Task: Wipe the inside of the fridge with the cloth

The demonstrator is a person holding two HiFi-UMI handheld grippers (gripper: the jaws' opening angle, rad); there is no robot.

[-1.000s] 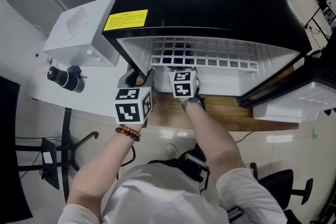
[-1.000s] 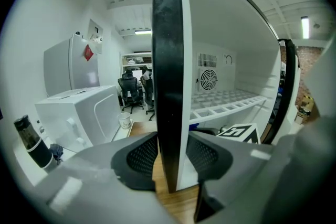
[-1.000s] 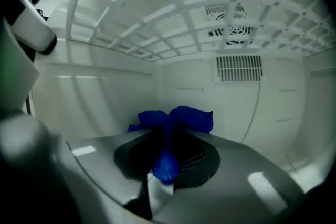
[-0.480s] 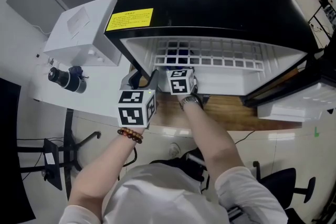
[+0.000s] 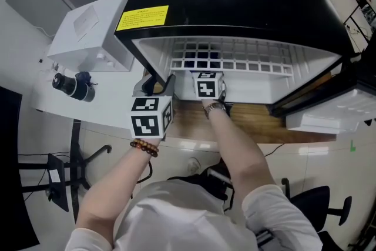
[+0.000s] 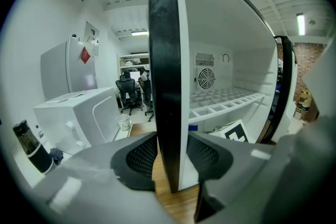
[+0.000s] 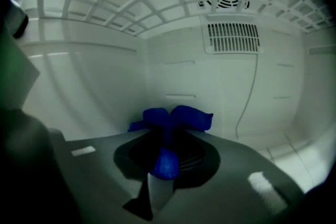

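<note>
Head view first: the fridge (image 5: 235, 3) is standing open, and you're holding the right gripper (image 5: 204, 70) inside it, under the wire shelf (image 5: 258, 62). A bit of blue cloth (image 5: 200, 59) is showing through the grid. Your left gripper (image 5: 160, 88) is bracing at the cabinet's left front edge.

Left gripper view: its jaws are clamping the front edge of the side wall (image 6: 168, 60), one pad on each face, which the head view isn't showing.

Right gripper view: the jaws are pinching the cloth tight, and its bunched end is poking out toward the back wall (image 7: 199, 86), near the left-hand corner. Only here are you seeing the cavity itself. I can't tell whether the cloth is touching a surface.

My read: you're set up to wipe, with nearly all the interior left to cover.
</note>
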